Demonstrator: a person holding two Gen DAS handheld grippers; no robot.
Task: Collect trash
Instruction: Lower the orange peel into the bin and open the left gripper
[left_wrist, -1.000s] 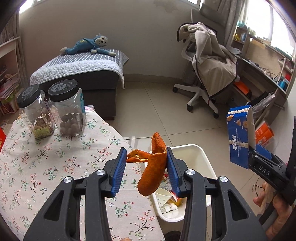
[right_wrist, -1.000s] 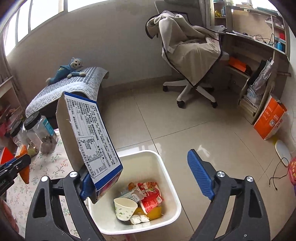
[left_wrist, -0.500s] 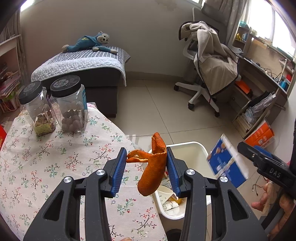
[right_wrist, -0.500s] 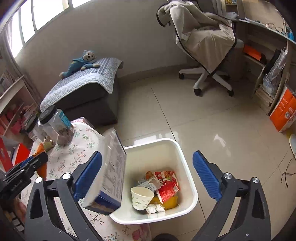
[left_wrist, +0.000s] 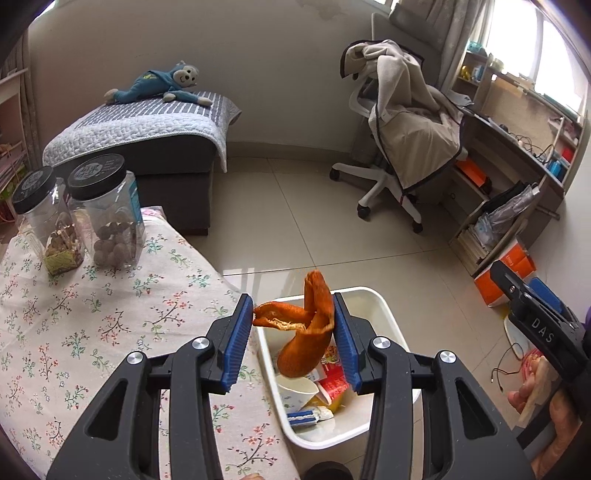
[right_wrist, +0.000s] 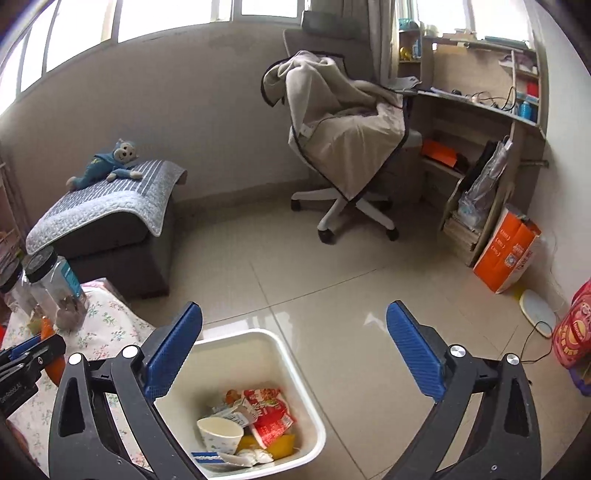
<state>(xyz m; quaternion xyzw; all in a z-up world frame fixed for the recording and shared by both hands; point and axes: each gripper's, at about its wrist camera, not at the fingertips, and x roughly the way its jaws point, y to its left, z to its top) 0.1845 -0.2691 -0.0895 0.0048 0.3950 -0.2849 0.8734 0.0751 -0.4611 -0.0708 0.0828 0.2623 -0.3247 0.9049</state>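
Note:
My left gripper (left_wrist: 293, 345) is shut on an orange peel (left_wrist: 306, 332) and holds it above the near rim of the white trash bin (left_wrist: 384, 314), at the table's edge. The bin (right_wrist: 291, 365) holds a paper cup (right_wrist: 219, 435), a red wrapper (right_wrist: 269, 413), a blue box and other trash. My right gripper (right_wrist: 295, 350) is open and empty above the bin; it shows at the right of the left wrist view (left_wrist: 532, 306). The left gripper with the peel shows at the left edge of the right wrist view (right_wrist: 44, 350).
A table with a floral cloth (left_wrist: 92, 332) carries two black-lidded jars (left_wrist: 107, 214) at its back. A grey ottoman with a toy monkey (left_wrist: 155, 85), a draped office chair (left_wrist: 406, 147), shelves and an orange box (right_wrist: 506, 254) stand around the tiled floor.
The right gripper let go of the blue box, which fell into the bin, and its jaws now stand empty. The left gripper moved with the peel toward the bin.

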